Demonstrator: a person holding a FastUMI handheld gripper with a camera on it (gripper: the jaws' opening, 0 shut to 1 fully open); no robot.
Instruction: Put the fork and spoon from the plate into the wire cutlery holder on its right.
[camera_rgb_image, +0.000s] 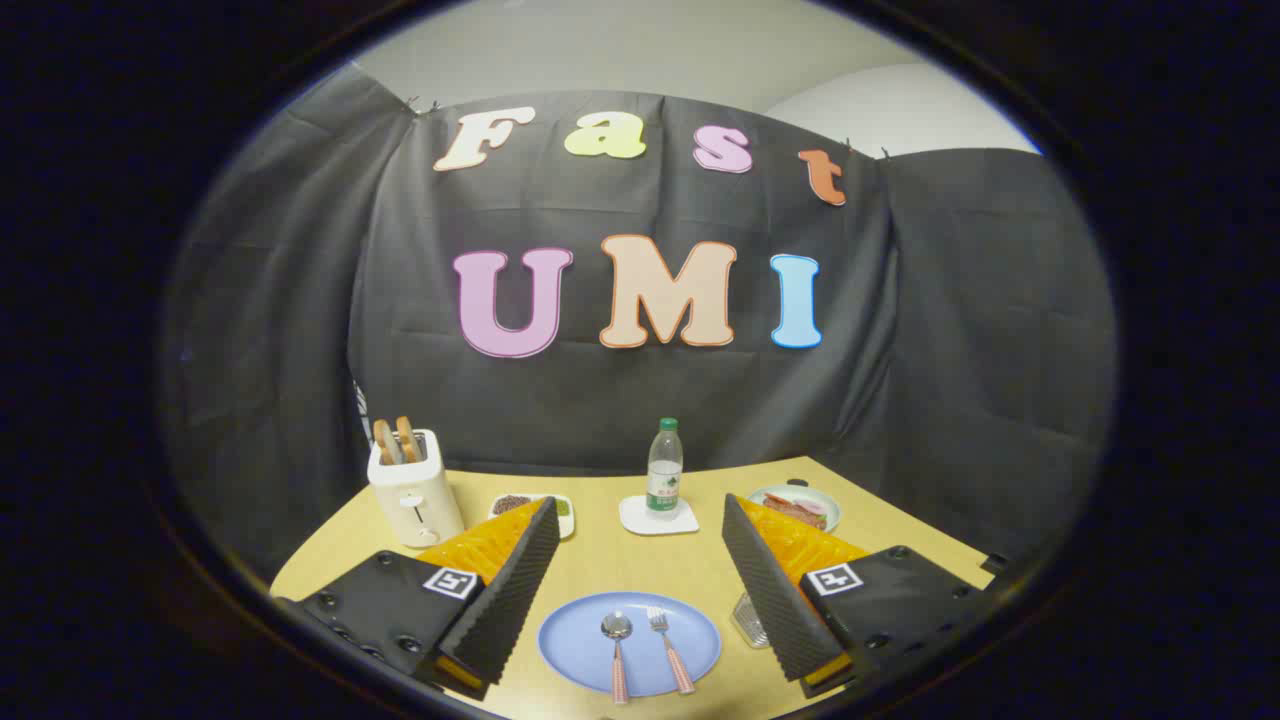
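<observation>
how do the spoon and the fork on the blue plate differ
The spoon lies nearer the left finger, the fork beside it nearer the right finger. The spoon ends in a rounded bowl, the fork in tines. The spoon lies nearly straight, while the fork's handle slants away from it. Both have pinkish handles and metal heads pointing away from the gripper, and both lie apart on the plate between its open fingers.
</observation>
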